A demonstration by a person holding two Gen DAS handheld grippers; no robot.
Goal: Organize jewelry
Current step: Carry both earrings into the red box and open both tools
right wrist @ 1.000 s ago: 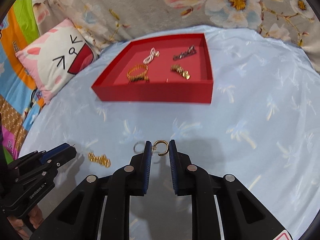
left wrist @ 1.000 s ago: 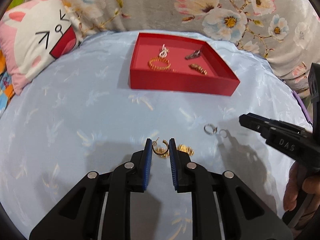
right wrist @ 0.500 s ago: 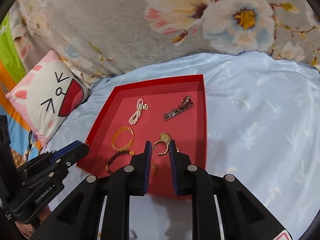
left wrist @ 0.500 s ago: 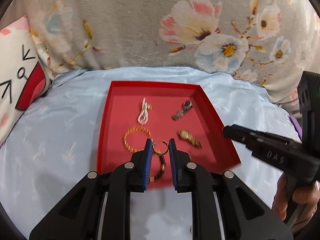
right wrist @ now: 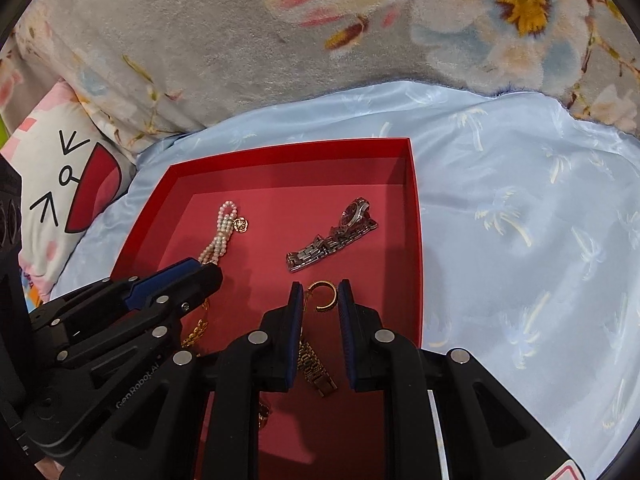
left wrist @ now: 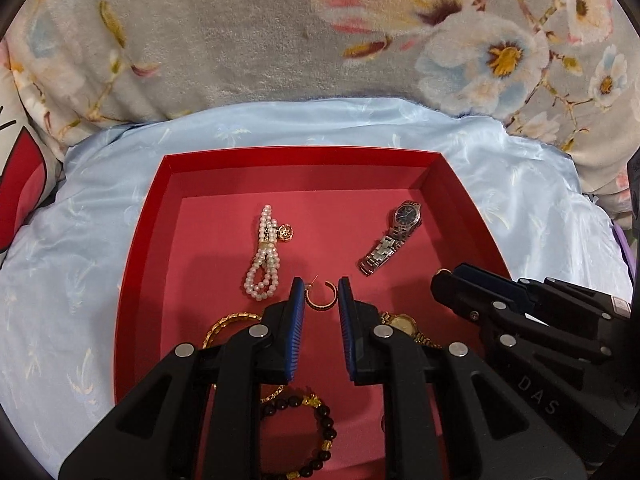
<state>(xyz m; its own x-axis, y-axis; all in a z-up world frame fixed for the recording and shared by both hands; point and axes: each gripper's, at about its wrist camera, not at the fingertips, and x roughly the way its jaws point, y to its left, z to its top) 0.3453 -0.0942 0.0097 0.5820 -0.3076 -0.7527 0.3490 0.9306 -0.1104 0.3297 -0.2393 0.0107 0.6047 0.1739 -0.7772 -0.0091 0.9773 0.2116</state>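
The red tray [left wrist: 138, 240] [right wrist: 414, 240] lies on the blue cloth. My left gripper [left wrist: 319, 300] is shut on a gold hoop earring [left wrist: 320, 304] and holds it over the tray's middle. My right gripper [right wrist: 319, 298] is shut on a second gold hoop earring [right wrist: 326, 296] over the tray's right half. In the tray lie a pearl bracelet [left wrist: 264, 256] [right wrist: 220, 236], a silver watch [left wrist: 390, 240] [right wrist: 332, 240], a gold watch [left wrist: 404, 324] [right wrist: 314, 364], a gold chain bracelet [left wrist: 224, 322] and a dark bead bracelet [left wrist: 316, 436].
A grey floral blanket [left wrist: 280, 40] rises behind the tray. A pink and white cat pillow [right wrist: 60, 184] lies at the left. The blue cloth [right wrist: 520, 240] spreads to the right of the tray.
Both grippers have carried their earrings from the blue cloth forward and now hold them over the red tray. The tray looks much closer in both views.
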